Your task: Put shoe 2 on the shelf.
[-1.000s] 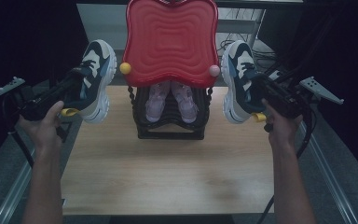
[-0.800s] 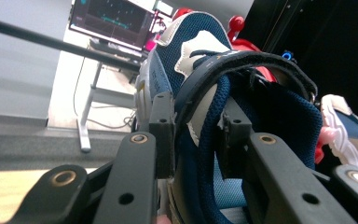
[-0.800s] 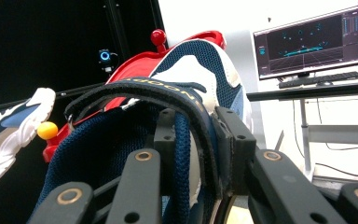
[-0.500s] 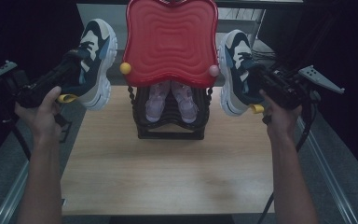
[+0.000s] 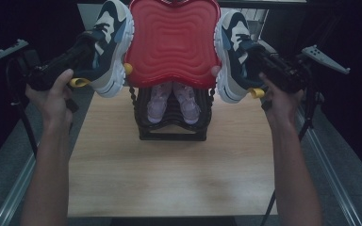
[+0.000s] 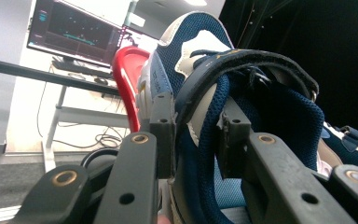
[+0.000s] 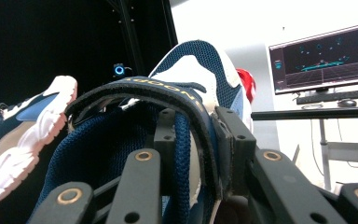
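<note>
You raised both sneakers above the counter's far corners. Left claw (image 5: 87, 59) gripped the left sneaker (image 5: 109, 44), right claw (image 5: 259, 61) the right sneaker (image 5: 233, 52), by their soft, light padded collars.

The high view looks down and forward over the table (image 5: 169, 183) from the person's side. Each gripper view rides close behind its own jaws, facing level across the room, a shoe (image 6: 242, 116) pressed right against the lens. Both share the red tray (image 7: 246, 81) beyond the jaws and, probably, one monitor (image 6: 74, 35).
</note>
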A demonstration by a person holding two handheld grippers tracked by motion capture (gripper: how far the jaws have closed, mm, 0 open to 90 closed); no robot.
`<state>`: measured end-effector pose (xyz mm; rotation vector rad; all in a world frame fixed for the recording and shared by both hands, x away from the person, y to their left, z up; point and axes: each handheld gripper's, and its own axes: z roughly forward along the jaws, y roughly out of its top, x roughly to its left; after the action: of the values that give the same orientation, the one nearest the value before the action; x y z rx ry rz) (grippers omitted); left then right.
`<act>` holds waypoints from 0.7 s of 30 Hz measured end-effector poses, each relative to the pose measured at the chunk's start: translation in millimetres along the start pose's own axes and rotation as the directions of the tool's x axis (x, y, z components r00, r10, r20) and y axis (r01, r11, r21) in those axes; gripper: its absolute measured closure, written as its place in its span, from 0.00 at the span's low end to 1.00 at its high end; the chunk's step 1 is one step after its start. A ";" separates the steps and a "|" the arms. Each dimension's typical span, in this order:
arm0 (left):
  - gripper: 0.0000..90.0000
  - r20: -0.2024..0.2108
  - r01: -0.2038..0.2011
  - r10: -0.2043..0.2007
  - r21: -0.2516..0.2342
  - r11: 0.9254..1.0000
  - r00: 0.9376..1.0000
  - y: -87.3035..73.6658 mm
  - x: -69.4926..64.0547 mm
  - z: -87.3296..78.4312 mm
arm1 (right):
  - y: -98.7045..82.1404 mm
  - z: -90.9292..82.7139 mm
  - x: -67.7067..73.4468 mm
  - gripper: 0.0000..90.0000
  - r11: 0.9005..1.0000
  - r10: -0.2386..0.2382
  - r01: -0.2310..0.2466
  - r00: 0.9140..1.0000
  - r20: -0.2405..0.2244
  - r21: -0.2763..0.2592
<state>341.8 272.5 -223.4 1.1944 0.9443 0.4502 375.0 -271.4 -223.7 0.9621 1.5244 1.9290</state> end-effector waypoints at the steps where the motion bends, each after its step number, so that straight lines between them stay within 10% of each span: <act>1: 0.81 0.000 -0.003 0.003 0.004 1.000 1.000 1.0 -1.0 2.7 | 1.4 2.3 0.6 0.80 1.000 0.002 -0.002 1.000 -0.002 -0.001; 21: 0.80 -0.009 0.020 -0.020 0.035 0.999 1.000 14.6 -9.2 58.7 | 22.0 68.6 23.2 0.80 0.999 0.023 -0.022 0.999 -0.024 0.044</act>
<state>386.8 236.6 -202.6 1.2145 0.9737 0.4248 414.7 -217.3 -188.6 0.9816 1.5816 1.9376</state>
